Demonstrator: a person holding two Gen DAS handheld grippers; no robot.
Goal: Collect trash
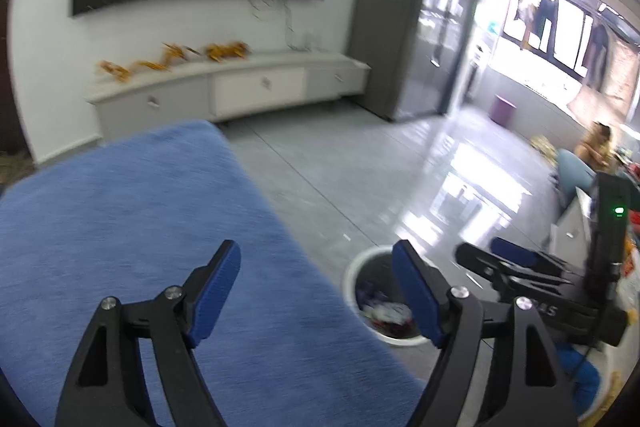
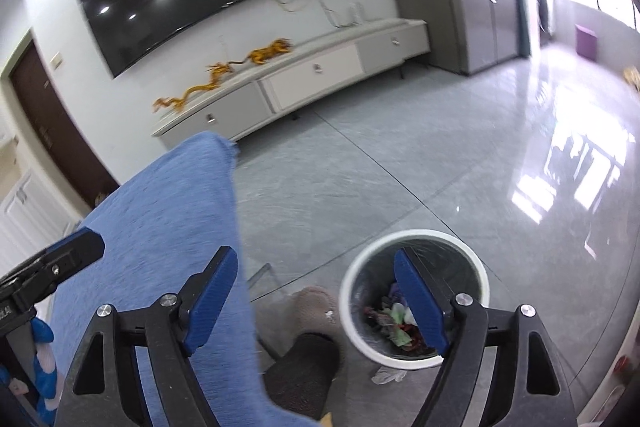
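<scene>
Left gripper (image 1: 316, 291): the jaws stand wide apart and nothing is between the blue pads. It hangs over the edge of the blue cloth, and I judge it is free for a next pick.
Right gripper (image 2: 316, 293): its jaws are also spread and empty. It looks down toward the floor, with the bin at about 3 o'clock from its middle.
Trash bin (image 2: 414, 235): a white round bin with a dark liner, standing on the grey tiles just beside the table. It is placed within easy reach of both grippers, probably so that a dropped piece falls straight in.
Trash in bin (image 2: 394, 323): crumpled wrappers of several colours lie at the bottom, so part of the collecting seems done.
Loose scrap (image 2: 386, 375): a small pale crumpled piece lies on the floor, at 6 o'clock of the bin and very near its rim. It looks like trash that is not yet collected.
Blue cloth (image 1: 132, 211): it covers the table; no trash shows on the visible part.
Foot (image 2: 316, 307): a foot in a beige slipper rests on the floor, at 9 o'clock of the bin.
Sharpness: both views are a little blurred.
</scene>
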